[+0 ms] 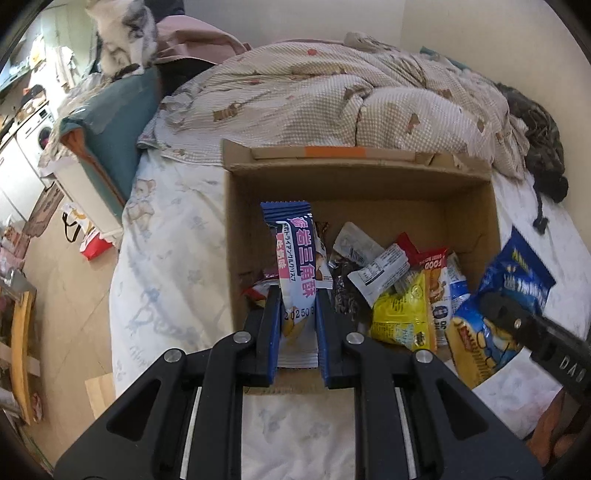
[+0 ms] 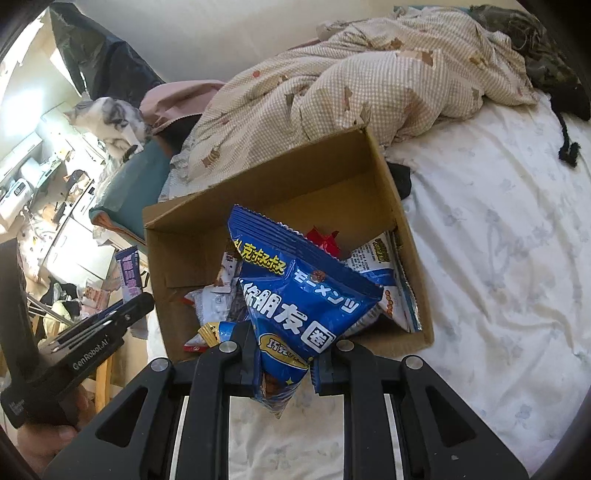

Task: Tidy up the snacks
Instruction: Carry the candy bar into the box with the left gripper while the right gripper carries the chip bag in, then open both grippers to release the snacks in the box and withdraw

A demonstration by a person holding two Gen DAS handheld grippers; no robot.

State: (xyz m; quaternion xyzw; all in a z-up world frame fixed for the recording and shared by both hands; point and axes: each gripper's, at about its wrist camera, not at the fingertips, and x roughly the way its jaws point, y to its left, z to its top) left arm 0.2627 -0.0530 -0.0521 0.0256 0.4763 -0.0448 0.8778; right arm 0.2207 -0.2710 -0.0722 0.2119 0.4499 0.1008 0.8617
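An open cardboard box (image 1: 354, 184) sits on the bed and holds several snack packs. My left gripper (image 1: 297, 306) is shut on a white and purple snack bar (image 1: 299, 258), held upright over the box's near left part. My right gripper (image 2: 284, 354) is shut on a blue snack bag (image 2: 306, 295), held over the near edge of the box (image 2: 258, 192). In the left wrist view the right gripper (image 1: 517, 321) with the blue bag (image 1: 509, 295) shows at the box's right side. In the right wrist view the left gripper (image 2: 122, 314) with the purple bar (image 2: 129, 273) shows at left.
The box rests on a white bedsheet (image 2: 498, 258). A crumpled checkered quilt (image 1: 332, 92) lies behind it. A cat (image 1: 122, 33) sits on a teal pillow (image 1: 118, 122) at the bed's left end. A dark fabric item (image 1: 543, 147) lies at far right. The cluttered floor (image 1: 55, 258) is left.
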